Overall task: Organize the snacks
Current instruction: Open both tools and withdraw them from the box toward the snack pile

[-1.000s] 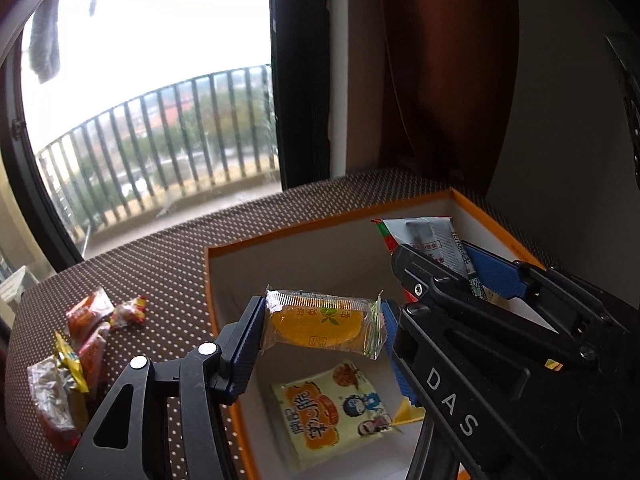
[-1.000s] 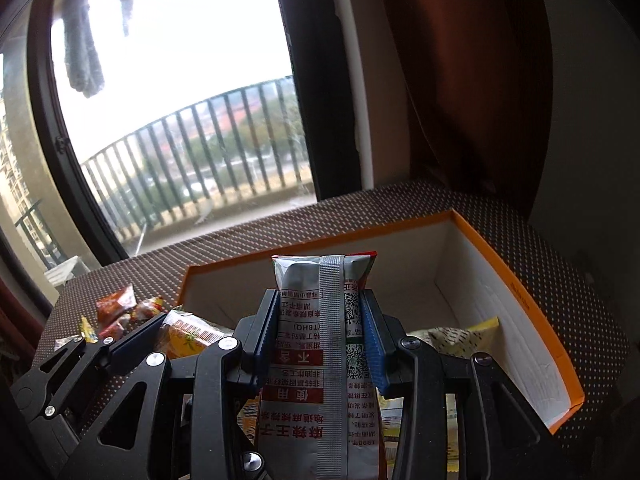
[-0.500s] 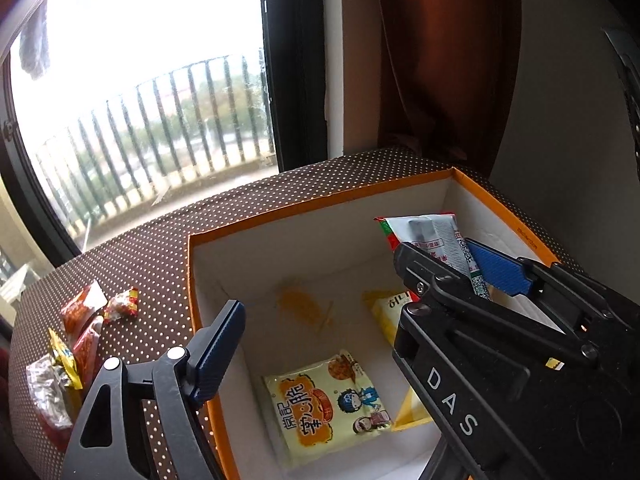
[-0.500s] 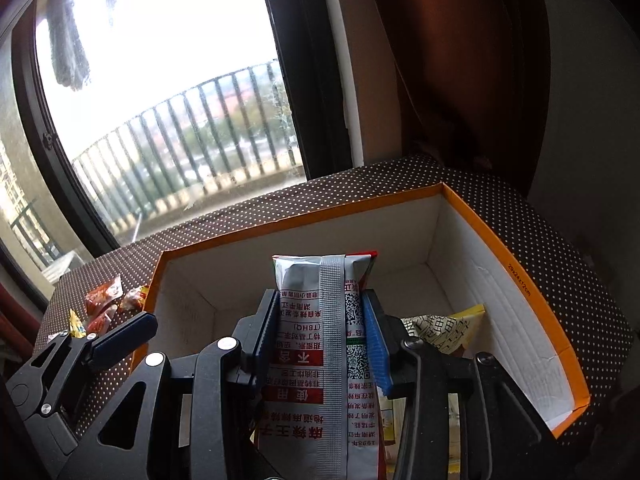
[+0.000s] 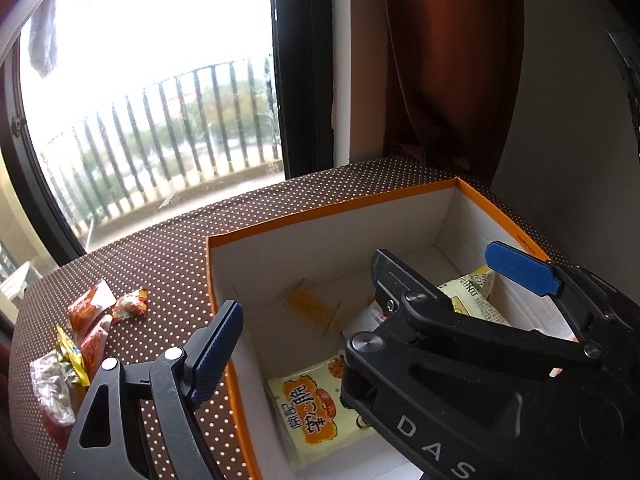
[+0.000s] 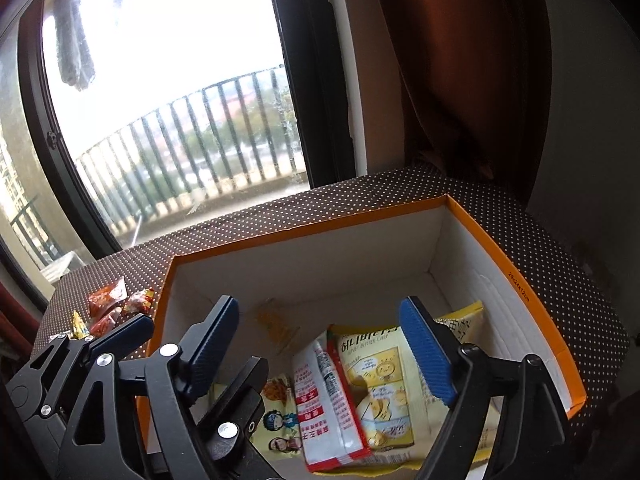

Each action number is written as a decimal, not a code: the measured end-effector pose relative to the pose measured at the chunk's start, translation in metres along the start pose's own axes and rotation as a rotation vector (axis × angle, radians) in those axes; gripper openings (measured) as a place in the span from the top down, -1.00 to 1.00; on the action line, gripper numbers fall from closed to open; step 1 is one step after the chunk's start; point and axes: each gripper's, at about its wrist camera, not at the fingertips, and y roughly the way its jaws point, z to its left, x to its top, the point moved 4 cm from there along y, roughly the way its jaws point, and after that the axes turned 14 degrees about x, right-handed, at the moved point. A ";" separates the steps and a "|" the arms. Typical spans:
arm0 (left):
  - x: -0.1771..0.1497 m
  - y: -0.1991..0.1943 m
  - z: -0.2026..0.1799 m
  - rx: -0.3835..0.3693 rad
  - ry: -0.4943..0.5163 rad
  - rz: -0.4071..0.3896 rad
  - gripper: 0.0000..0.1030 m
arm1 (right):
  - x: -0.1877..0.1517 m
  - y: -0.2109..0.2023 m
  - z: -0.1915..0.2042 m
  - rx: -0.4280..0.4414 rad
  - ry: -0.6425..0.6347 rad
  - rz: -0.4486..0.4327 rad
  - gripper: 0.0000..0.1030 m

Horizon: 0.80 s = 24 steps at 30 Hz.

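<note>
both grippers hang over the open orange cardboard box with white inner walls (image 6: 516,280), which sits on the brown cloth with small white dots (image 5: 168,256) by the window. the right gripper (image 6: 320,344) has just been opening, its blue-padded jaws now spread wide with nothing between them, and the red and white long snack packet (image 6: 324,396) lies released on the box floor below, resting across the big yellow chip bag with a cartoon face (image 6: 384,376) near the box's right wall. the left gripper (image 5: 360,312) has also been opening and stands released, empty, its left finger out over the box's left wall. the clear-wrapped orange snack (image 5: 308,304) lies blurred on the box floor towards the far left corner, and a yellow packet with orange lettering (image 5: 312,412) lies flat by the near left wall. outside the box, at the cloth's left edge, a loose heap of small red and yellow wrapped snacks (image 5: 88,320) waits, well apart from both grippers
</note>
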 end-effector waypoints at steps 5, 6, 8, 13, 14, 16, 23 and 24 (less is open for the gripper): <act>-0.007 -0.013 0.010 -0.001 -0.012 -0.019 -0.63 | -0.006 -0.010 0.012 0.002 -0.004 -0.006 -0.69; -0.009 -0.016 0.013 -0.002 -0.015 -0.023 -0.63 | -0.006 -0.012 0.014 0.001 -0.006 -0.008 -0.69; -0.011 -0.022 0.019 0.000 -0.021 -0.034 -0.63 | -0.008 -0.017 0.021 0.002 -0.013 -0.016 -0.69; -0.018 -0.038 0.039 0.010 -0.040 -0.058 -0.63 | -0.011 -0.027 0.040 0.014 -0.034 -0.035 -0.69; -0.019 -0.042 0.043 0.013 -0.045 -0.064 -0.63 | -0.012 -0.030 0.045 0.016 -0.039 -0.039 -0.69; -0.021 -0.048 0.053 0.018 -0.055 -0.076 -0.63 | -0.013 -0.032 0.055 0.020 -0.049 -0.047 -0.69; -0.030 -0.065 0.084 0.035 -0.088 -0.104 -0.63 | -0.016 -0.043 0.088 0.038 -0.084 -0.070 -0.69; -0.031 -0.067 0.089 0.037 -0.093 -0.106 -0.63 | -0.016 -0.044 0.093 0.040 -0.089 -0.072 -0.69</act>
